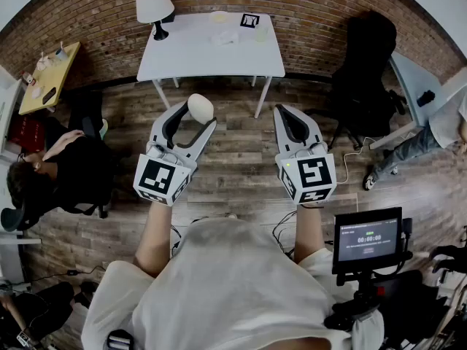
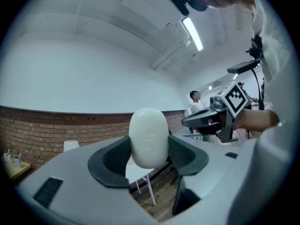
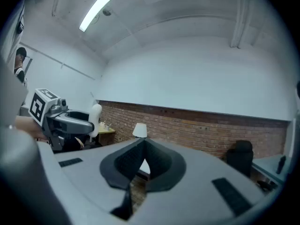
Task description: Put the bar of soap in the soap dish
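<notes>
Currently gripped: bar of soap [image 2: 148, 137] is clamped upright by the left gripper [image 2: 149, 150] for carrying.
Right gripper [image 3: 143, 149]: jaws are closed, empty, kept spare.
White table [image 1: 211, 53]: well apart.

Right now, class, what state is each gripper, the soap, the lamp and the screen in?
Left gripper: shut on the bar of soap.
Bar of soap: held upright, in the air.
Right gripper: shut, empty.
Lamp: upright on the white table.
Screen: lit.
</notes>
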`<state>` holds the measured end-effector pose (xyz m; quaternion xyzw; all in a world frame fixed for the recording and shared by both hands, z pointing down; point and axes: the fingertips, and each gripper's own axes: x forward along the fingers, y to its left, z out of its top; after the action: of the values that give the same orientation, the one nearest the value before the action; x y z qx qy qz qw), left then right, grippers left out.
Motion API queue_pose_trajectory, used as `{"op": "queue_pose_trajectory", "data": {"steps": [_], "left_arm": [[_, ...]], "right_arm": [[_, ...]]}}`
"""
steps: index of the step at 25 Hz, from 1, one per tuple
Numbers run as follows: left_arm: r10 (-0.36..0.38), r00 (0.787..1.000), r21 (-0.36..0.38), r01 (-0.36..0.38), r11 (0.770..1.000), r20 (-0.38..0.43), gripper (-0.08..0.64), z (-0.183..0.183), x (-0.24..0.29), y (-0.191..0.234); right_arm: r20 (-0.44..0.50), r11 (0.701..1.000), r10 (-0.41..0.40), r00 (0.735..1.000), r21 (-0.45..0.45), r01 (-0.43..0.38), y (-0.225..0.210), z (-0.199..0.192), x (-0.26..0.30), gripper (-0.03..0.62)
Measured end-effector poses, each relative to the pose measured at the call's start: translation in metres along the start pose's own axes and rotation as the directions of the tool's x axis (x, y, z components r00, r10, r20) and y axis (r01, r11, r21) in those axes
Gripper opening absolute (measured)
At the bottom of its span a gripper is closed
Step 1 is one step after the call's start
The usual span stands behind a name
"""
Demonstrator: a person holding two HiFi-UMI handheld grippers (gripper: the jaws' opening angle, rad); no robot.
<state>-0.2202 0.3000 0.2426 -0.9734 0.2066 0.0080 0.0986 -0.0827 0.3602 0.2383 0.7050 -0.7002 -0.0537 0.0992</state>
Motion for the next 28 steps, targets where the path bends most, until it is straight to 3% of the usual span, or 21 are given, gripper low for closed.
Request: {"op": "queue_pose_trajectory", "data": {"steps": [7, 28], "left_arm": [[0.001, 1.000, -0.001, -0.001, 1.000, 0.000, 0.259, 0.001, 0.002, 0.000], [0.035, 0.999, 0.002, -0.035, 0.999, -0.010, 0.259, -0.013, 0.024, 0.006]], "right_arm": [[0.053, 0.998, 0.022, 0.998, 0.065, -0.026, -0.003, 0.009, -0.003, 0.003], [0.071, 0.994, 0.066, 0.995, 0.078, -0.072, -0.020, -0.004, 0.019, 0.003]]}}
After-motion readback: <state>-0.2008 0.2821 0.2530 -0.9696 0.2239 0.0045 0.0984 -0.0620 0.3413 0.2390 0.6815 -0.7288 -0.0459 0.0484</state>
